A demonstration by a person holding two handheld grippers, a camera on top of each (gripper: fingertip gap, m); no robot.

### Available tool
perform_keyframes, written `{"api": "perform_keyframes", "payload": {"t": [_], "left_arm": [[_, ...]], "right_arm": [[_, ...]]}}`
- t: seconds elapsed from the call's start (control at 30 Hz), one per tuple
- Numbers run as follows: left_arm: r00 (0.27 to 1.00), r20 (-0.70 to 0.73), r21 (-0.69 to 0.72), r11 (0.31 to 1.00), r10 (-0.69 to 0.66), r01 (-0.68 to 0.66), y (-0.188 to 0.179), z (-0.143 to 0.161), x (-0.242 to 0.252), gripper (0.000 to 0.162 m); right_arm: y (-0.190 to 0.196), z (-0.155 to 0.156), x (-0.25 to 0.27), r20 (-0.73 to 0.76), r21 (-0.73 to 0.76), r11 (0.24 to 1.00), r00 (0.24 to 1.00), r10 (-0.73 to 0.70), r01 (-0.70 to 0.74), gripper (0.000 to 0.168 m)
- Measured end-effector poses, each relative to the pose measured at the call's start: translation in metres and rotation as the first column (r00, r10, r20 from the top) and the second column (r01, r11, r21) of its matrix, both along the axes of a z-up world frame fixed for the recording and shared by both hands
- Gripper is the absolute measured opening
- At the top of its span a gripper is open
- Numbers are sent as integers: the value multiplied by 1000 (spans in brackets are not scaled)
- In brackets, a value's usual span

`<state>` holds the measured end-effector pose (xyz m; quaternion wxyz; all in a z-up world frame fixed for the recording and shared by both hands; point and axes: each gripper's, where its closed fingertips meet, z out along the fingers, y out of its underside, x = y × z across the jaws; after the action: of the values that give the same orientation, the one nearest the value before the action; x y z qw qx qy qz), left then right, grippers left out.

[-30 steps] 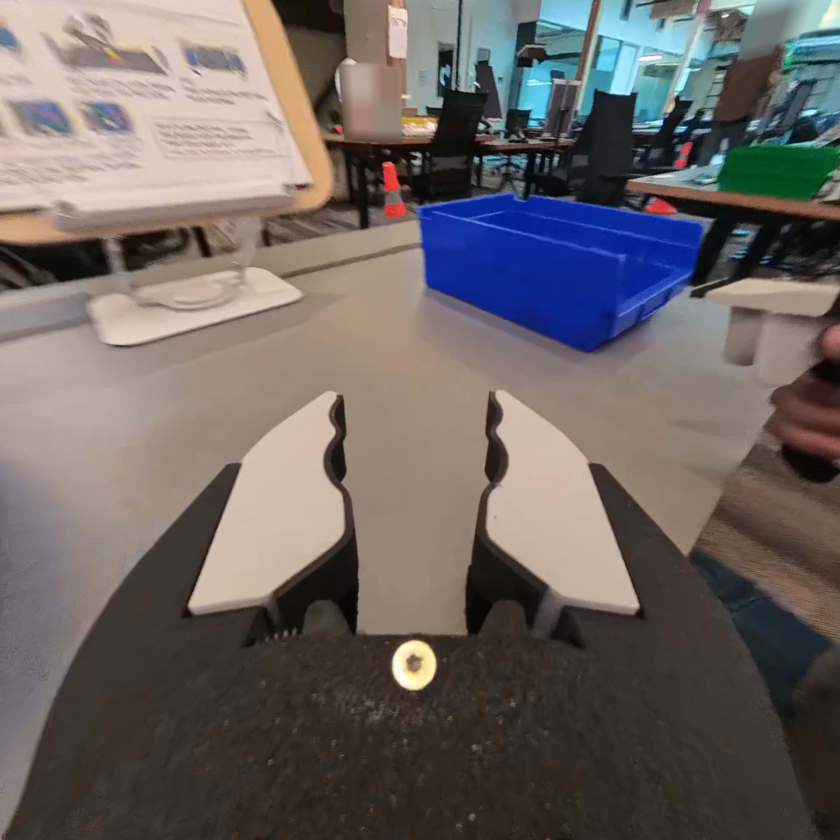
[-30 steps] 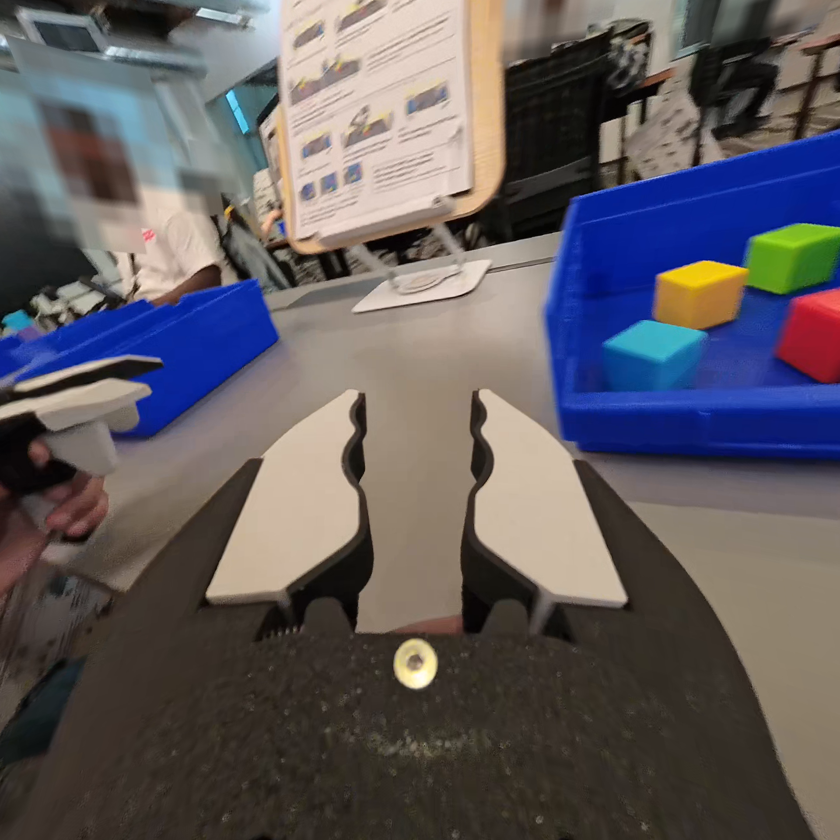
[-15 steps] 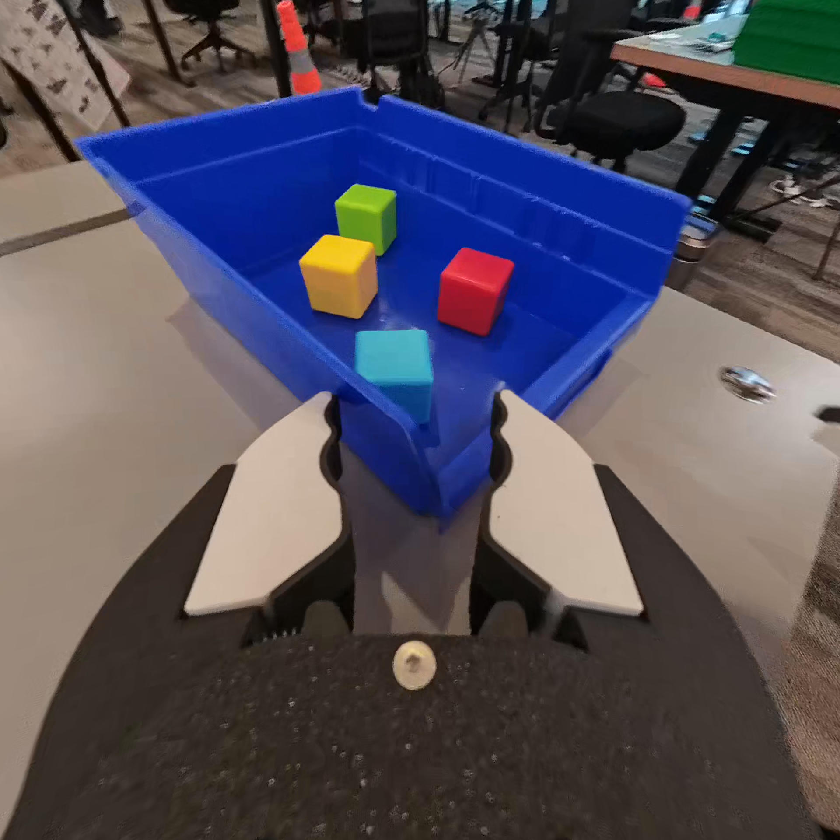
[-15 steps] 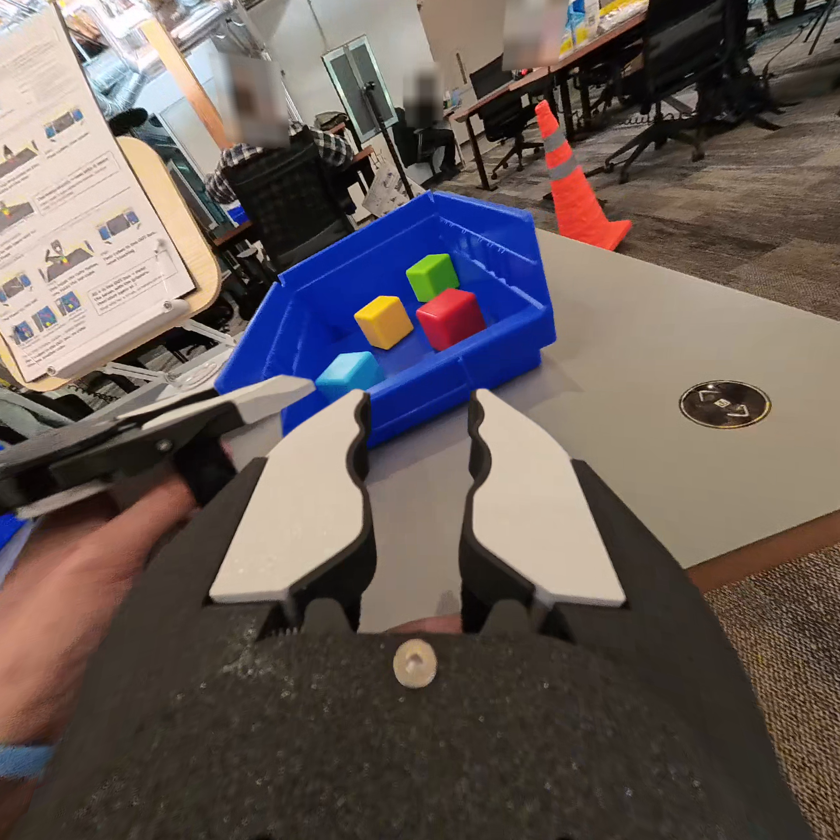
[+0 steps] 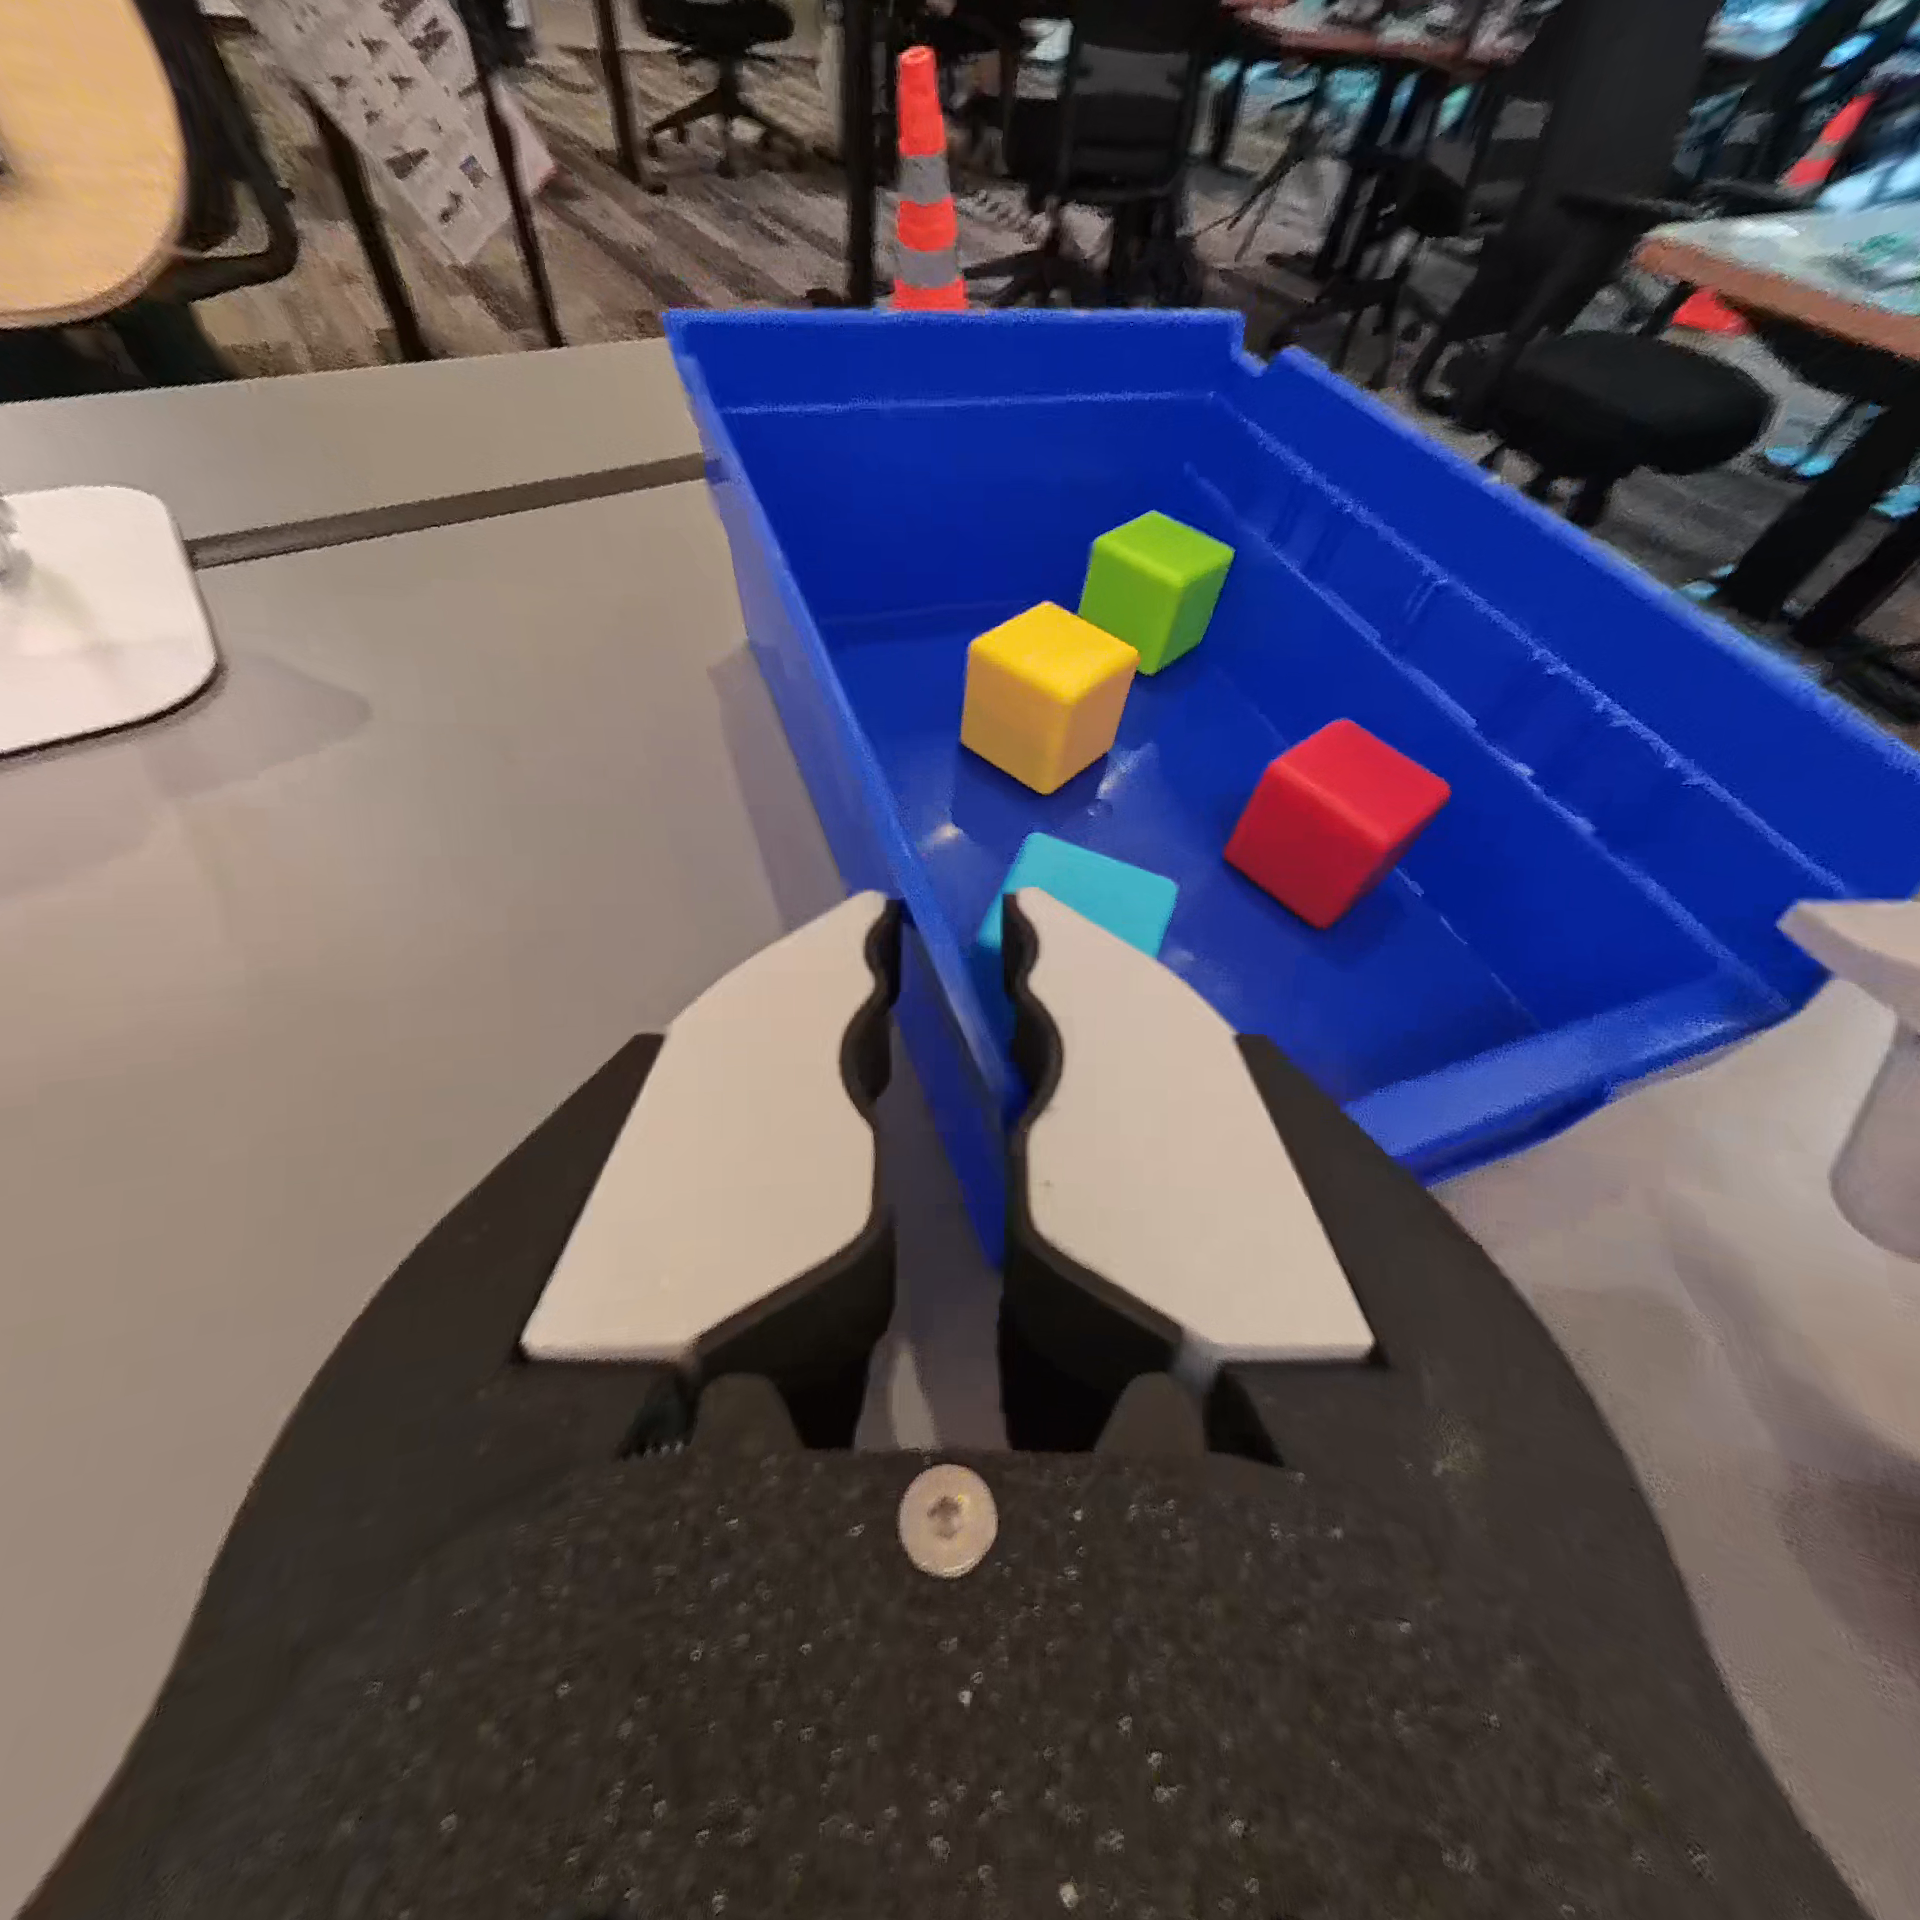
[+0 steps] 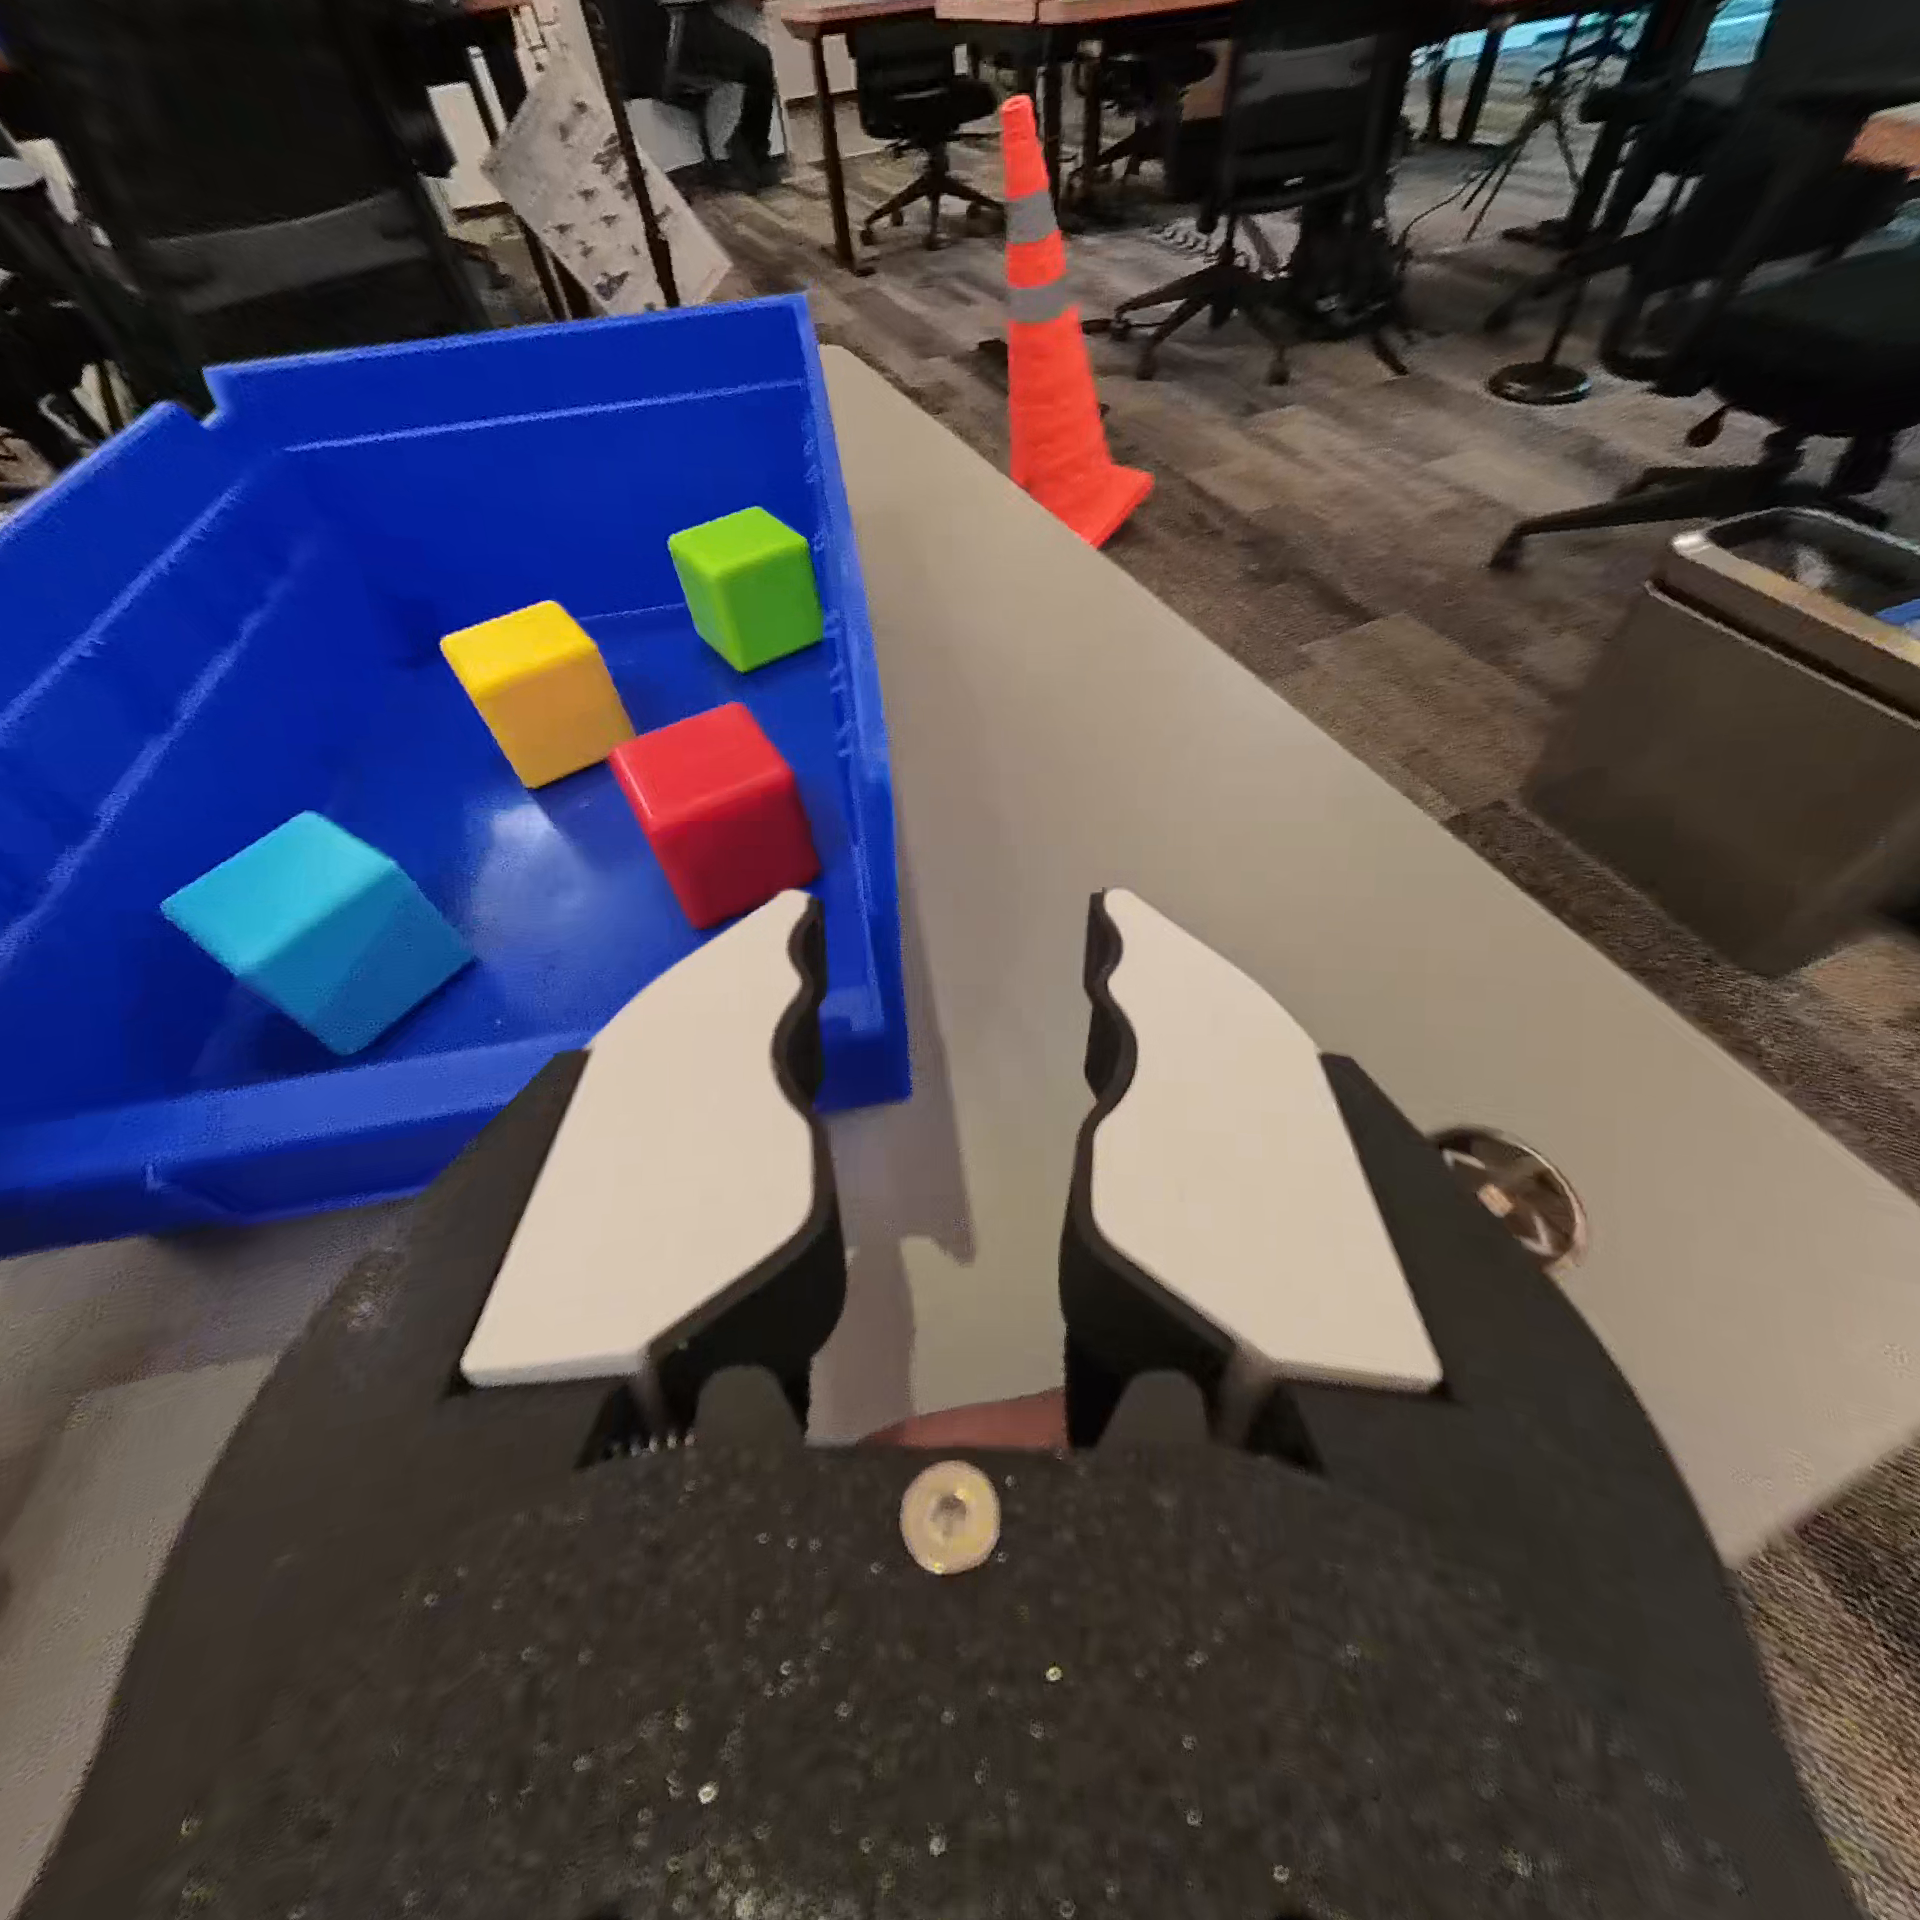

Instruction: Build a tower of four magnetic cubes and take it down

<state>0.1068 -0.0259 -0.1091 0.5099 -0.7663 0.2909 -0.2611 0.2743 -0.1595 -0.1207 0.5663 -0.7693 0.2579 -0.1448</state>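
An office floor with dark chairs and desks spreads behind a grey table [image 6: 1091, 790], and an orange traffic cone [image 6: 1049, 343] stands on the carpet just past the table's far edge. On the table sits a blue bin [image 5: 1558, 665] holding all four cubes, each lying separately on its floor, none stacked. The left gripper [image 5: 945, 914] straddles the bin's near side wall, one finger outside and one inside, its jaws narrowed to a slim gap with the wall between them; whether they pinch the wall cannot be told. The right gripper [image 6: 951, 909] hangs over bare tabletop just beside the bin's corner, jaws spread apart and empty. The red cube [image 6: 717, 810] lies nearest it, the yellow cube [image 6: 535, 691] and green cube [image 6: 746, 587] farther back, and the light blue cube [image 6: 317, 930] sits tilted near the front wall.
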Motion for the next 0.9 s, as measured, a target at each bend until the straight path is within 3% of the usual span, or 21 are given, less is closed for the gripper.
{"api": "perform_keyframes", "payload": {"t": [0.1,0.23,0.3,0.37,0.43,0.47,0.57,0.7,0.9], "left_arm": [[996,-78,54,998,42,-38,2,-1,-4,11],[986,-94,85,988,135,-127,3,0,-20,7],[981,-90,99,981,174,-165,1,0,-28,6],[980,-99,115,980,175,-163,-5,1,-30,6],[978,-123,142,978,170,-152,-10,2,-33,6],[977,-124,147,977,173,-154,-13,2,-36,6],[977,-117,148,975,181,-163,-21,2,-55,6],[971,-130,186,967,199,-173,-35,5,-86,7],[958,-92,213,945,273,-249,-40,22,-171,4]], "right_arm": [[17,-12,10,-54,-65,997,998,28,-31,51],[34,-15,-1,-133,-26,989,981,138,-143,48],[40,-13,-16,-147,4,975,965,218,-220,29],[47,-9,-33,-159,49,960,946,281,-277,30],[50,-3,-38,-134,74,963,954,269,-261,41],[50,0,-39,-138,95,963,955,264,-253,38],[43,4,-43,-175,135,959,947,270,-248,5],[38,7,-72,-201,162,961,946,256,-225,4],[33,17,-159,-204,221,942,933,298,-253,5]]}}
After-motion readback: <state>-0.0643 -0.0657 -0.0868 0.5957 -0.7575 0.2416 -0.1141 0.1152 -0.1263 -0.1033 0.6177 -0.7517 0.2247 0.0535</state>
